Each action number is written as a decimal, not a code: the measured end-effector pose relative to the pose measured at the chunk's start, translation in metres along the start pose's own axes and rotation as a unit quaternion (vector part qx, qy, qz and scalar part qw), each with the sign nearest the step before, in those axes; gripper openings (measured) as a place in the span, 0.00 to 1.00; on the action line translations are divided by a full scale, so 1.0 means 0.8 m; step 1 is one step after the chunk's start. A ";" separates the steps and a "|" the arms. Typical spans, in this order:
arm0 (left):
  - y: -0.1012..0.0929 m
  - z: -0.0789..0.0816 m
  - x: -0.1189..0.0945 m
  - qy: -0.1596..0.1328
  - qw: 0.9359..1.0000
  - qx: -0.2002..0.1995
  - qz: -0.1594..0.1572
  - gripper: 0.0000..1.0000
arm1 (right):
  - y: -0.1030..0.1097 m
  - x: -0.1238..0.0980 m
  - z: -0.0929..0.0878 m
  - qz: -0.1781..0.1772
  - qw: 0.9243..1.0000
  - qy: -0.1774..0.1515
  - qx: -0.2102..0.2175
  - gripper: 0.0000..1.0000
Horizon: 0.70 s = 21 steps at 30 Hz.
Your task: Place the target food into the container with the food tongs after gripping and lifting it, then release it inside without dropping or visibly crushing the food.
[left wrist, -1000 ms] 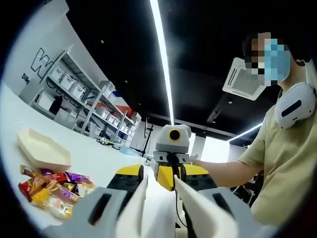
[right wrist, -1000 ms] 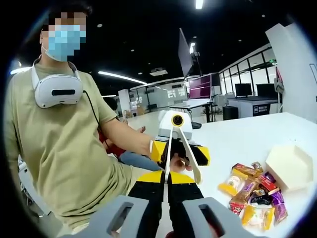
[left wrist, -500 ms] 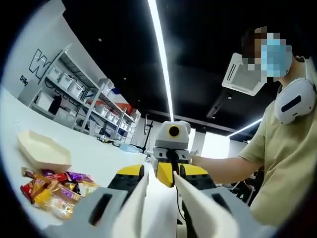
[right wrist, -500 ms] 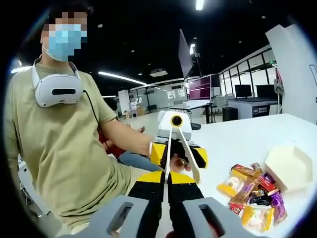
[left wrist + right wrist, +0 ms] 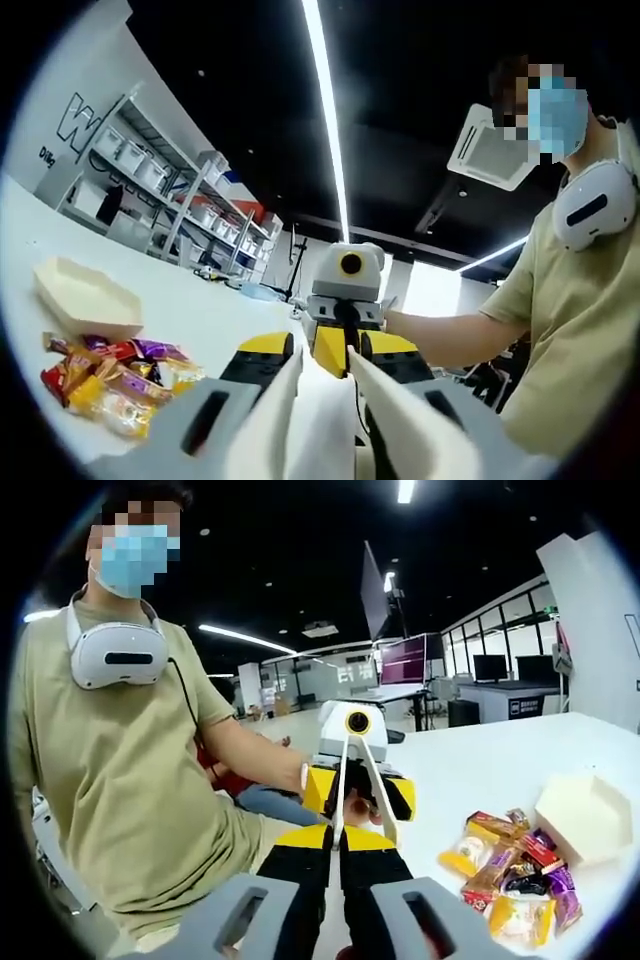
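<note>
A heap of wrapped snacks (image 5: 110, 380) (image 5: 510, 870) lies on the white table (image 5: 200, 315) (image 5: 480, 760). Just beyond it stands an empty cream hexagonal container (image 5: 85, 300) (image 5: 585, 815). My left gripper (image 5: 328, 348) (image 5: 358, 792) is shut on white food tongs (image 5: 275, 410) (image 5: 385, 805). The tong arms spread in a V and hang in the air, to the side of the snacks. My right gripper (image 5: 338, 838) faces the left one, jaws together with nothing between them, and it appears across from the tongs in the left gripper view (image 5: 345, 300).
A person in a beige shirt (image 5: 130, 780) (image 5: 580, 330) holds both grippers beside the table. Storage shelves with bins (image 5: 160, 190) line the far wall. Desks with monitors (image 5: 480, 675) stand behind the table.
</note>
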<state>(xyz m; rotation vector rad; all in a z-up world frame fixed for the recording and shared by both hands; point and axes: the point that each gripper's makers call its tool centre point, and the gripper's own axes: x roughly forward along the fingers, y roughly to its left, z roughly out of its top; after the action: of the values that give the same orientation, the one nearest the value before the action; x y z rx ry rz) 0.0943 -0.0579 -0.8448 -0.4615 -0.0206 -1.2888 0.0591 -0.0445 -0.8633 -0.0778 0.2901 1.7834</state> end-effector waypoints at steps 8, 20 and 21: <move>0.001 -0.001 -0.001 0.011 1.000 0.013 0.001 0.25 | -0.003 0.000 -0.003 -0.005 1.000 0.001 0.001 0.00; 0.007 0.008 -0.011 0.016 1.000 0.020 0.008 0.25 | -0.011 -0.016 -0.018 -0.039 0.999 -0.010 0.021 0.00; 0.008 0.009 -0.012 0.017 1.000 0.020 0.009 0.25 | -0.011 -0.018 -0.018 -0.043 0.999 -0.013 0.024 0.00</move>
<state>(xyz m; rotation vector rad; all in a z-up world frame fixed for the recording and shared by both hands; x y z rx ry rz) 0.0993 -0.0451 -0.8428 -0.4048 -0.0145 -1.2765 0.0698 -0.0599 -0.8759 -0.0315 0.3064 1.6903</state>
